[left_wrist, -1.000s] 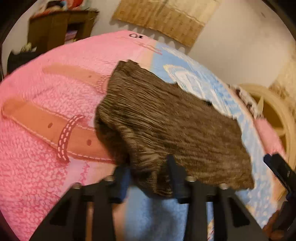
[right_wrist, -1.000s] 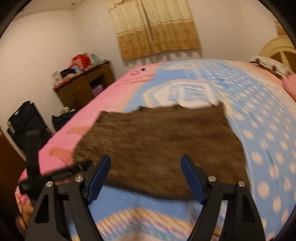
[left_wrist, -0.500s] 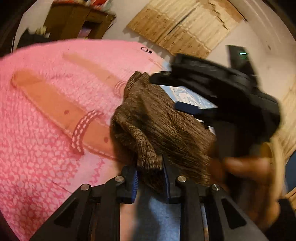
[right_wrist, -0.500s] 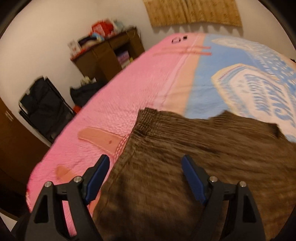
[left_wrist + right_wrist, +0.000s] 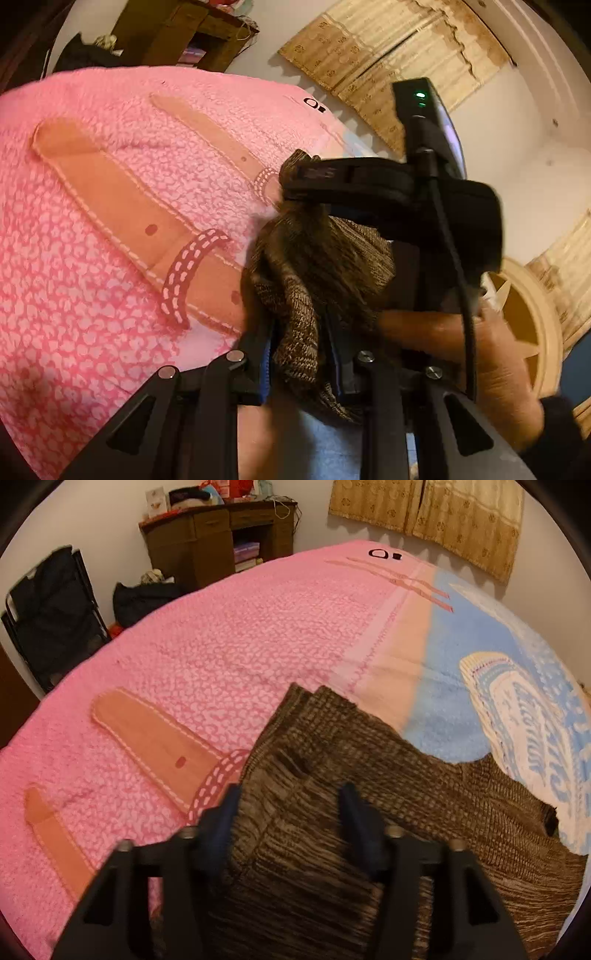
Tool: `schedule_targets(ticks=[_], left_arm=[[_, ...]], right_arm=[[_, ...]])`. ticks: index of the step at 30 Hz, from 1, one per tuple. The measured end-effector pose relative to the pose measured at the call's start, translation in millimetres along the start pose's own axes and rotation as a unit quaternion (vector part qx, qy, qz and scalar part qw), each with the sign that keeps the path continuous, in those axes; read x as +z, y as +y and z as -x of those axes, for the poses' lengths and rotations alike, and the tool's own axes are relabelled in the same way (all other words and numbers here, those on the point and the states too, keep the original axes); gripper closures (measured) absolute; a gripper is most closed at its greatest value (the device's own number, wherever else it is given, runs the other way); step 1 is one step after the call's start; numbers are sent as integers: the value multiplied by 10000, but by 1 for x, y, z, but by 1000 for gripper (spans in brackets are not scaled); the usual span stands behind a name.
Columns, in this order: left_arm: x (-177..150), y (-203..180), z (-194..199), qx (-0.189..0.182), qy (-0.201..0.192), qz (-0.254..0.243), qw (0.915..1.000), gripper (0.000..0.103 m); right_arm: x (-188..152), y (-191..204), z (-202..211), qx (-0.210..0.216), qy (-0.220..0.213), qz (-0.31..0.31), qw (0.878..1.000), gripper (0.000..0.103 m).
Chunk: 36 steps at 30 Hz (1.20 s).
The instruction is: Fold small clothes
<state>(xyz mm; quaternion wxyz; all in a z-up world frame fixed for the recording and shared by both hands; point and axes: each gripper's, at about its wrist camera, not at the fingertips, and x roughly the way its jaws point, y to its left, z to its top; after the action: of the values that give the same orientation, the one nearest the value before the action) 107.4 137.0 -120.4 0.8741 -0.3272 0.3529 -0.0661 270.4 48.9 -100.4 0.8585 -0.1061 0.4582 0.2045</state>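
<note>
Left claw [image 5: 299, 343] clamped on brown knit garment [image 5: 325, 251], right claw [image 5: 288, 812] closing over it, no legible writing.

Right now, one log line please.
left claw: shut on brown garment | right claw: closing over garment | surface: blanket

The right gripper [image 5: 288, 812] points down at a brown knitted garment [image 5: 369, 830] that lies on a bed cover [image 5: 221, 657], pink on the left side and blue on the right. Its jaws are closing, and the brown cloth is between the two fingers [image 5: 225, 812]. Behind the bed stand a dark wooden cabinet [image 5: 207, 542], a black folding chair [image 5: 51, 605] and beige curtains [image 5: 436, 513].
</note>
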Motion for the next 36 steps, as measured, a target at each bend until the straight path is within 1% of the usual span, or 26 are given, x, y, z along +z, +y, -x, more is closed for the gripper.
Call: schedule_targets(ticks=[1,2,4,7,10,12,13,15,16,17,18,19,21,22,23,24,26,27,28,30,31,32,33,34,35,36], left_arm=[[2,-5,-3,-60,53,-16,10000,83],[4,-7,-4,-116,95,-30,9999,87],[7,-15,0,-134,68,-232,9996,88],[8,-42,13,-252,-90,-691,9972,89],[6,-79,25,-423,-232,-1274,9907,89],[-2,-114,30,-622,-250,-1701,9831,89],[-6,-123,32,-696,-246,-1819,9805,89],[-21,-159,28,-955,-167,-2214,9704,89],[-26,-168,25,-1030,-119,-2319,9672,89],[-32,-183,19,-1133,-39,-2440,9631,89],[-42,-200,11,-1250,61,-2578,9580,89],[-49,-212,5,-1325,131,-2696,9537,89],[-75,-247,-16,-1495,356,-3019,9409,89],[-83,-255,-22,-1518,432,-3104,9374,89],[-99,-270,-35,-1524,543,-3266,9312,89],[-110,-278,-45,-1491,604,-3391,9269,89],[-125,-287,-58,-1409,779,-3521,9220,89],[-134,-289,-69,-1306,962,-3557,9204,89],[-135,-285,-72,-1240,1047,-3572,9198,89],[-140,-280,-73,-1092,1255,-3690,9144,88],[-140,-281,-71,-1073,1314,-3734,9120,88],[-137,-277,-67,-1099,1472,-3812,9061,87],[-134,-274,-62,-1162,1609,-3865,9007,86],[-132,-271,-61,-1208,1683,-3890,8977,86],[-136,-270,-51,-1274,1742,-3898,8952,86],[-129,-261,-39,-1398,1782,-3851,8947,86]], right_arm=[[-1,-11,4,145,14,-208,9997,81],[-1,-19,8,368,16,-396,9985,84],[-4,-37,18,793,-23,-839,9933,85],[-14,-64,45,1261,-388,-1284,9829,85],[-31,-100,77,1638,-764,-1802,9669,85],[-44,-129,100,1825,-981,-2060,9564,85],[-50,-144,111,1905,-1072,-2155,9517,85],[-66,-184,135,1958,-1228,-2354,9440,86],[-65,-195,140,1963,-1262,-2423,9417,86],[-77,-220,151,1987,-1316,-2521,9379,86],[-80,-228,157,1953,-1346,-2550,9374,86],[-91,-249,166,1791,-1390,-2545,9401,86],[-103,-270,173,1564,-1425,-2520,9443,86],[-112,-283,175,1537,-1399,-2578,9436,86],[-124,-301,169,1565,-1294,-2676,9419,86],[-132,-308,162,1571,-1196,-2714,9420,86],[-147,-322,142,1542,-960,-2706,9454,85],[-152,-324,138,1522,-868,-2703,9467,83],[-159,-328,129,1461,-769,-2721,9480,78],[-174,-335,123,1367,-782,-2839,9458,65],[-179,-337,126,1300,-880,-2932,9431,45],[-186,-341,133,1144,-990,-3068,9397,33],[-192,-347,143,1037,-1126,-3225,9341,32],[-198,-352,154,993,-1248,-3385,9273,32],[-204,-353,164,934,-1349,-3475,9232,32],[-211,-350,181,818,-1494,-3483,9218,33]])
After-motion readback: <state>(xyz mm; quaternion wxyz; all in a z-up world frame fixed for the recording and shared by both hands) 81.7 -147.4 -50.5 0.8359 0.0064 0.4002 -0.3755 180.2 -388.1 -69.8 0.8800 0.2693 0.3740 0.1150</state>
